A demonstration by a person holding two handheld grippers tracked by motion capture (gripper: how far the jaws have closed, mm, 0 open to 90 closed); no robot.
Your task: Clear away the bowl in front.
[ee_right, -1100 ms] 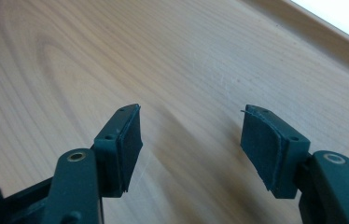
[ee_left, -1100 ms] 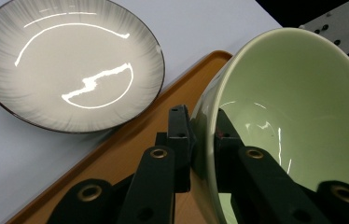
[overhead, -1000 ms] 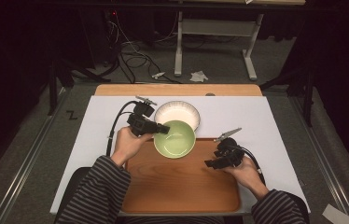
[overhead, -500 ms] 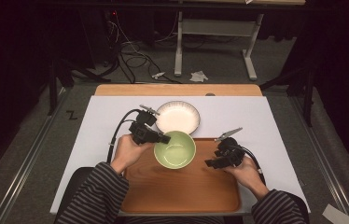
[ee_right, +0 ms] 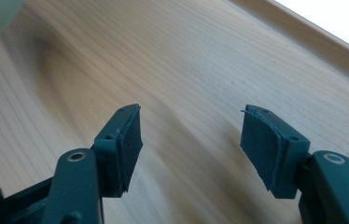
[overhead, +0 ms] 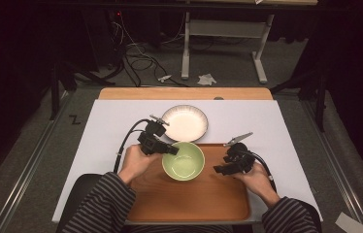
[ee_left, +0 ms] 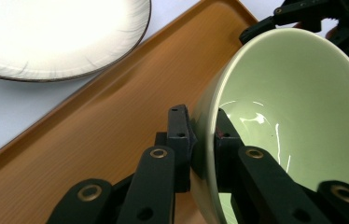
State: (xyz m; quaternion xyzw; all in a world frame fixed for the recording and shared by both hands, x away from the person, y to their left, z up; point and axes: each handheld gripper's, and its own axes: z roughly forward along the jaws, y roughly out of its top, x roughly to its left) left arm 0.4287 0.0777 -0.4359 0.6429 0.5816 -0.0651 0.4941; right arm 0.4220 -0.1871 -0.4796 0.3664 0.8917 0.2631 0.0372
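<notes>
A pale green bowl point(overhead: 184, 161) sits over the far part of the wooden tray point(overhead: 189, 201). My left gripper point(overhead: 172, 150) is shut on the bowl's left rim. In the left gripper view one jaw is outside the bowl point(ee_left: 298, 107) wall and one inside, both pressing on it, with my left gripper point(ee_left: 204, 135) tilting the bowl slightly. My right gripper point(overhead: 217, 169) rests low over the tray's right side, just right of the bowl. In the right gripper view my right gripper point(ee_right: 191, 140) stands open over bare tray point(ee_right: 200, 70) wood, nothing between its pads.
A white plate point(overhead: 185, 123) with a dark rim lies on the white table cover point(overhead: 111, 126) just beyond the tray; it also appears in the left gripper view as the plate point(ee_left: 56, 37). Table legs and cables stand on the floor beyond the table.
My left gripper has carried the green bowl toward me and downward, from beside the plate onto the tray. The right gripper has kept still.
</notes>
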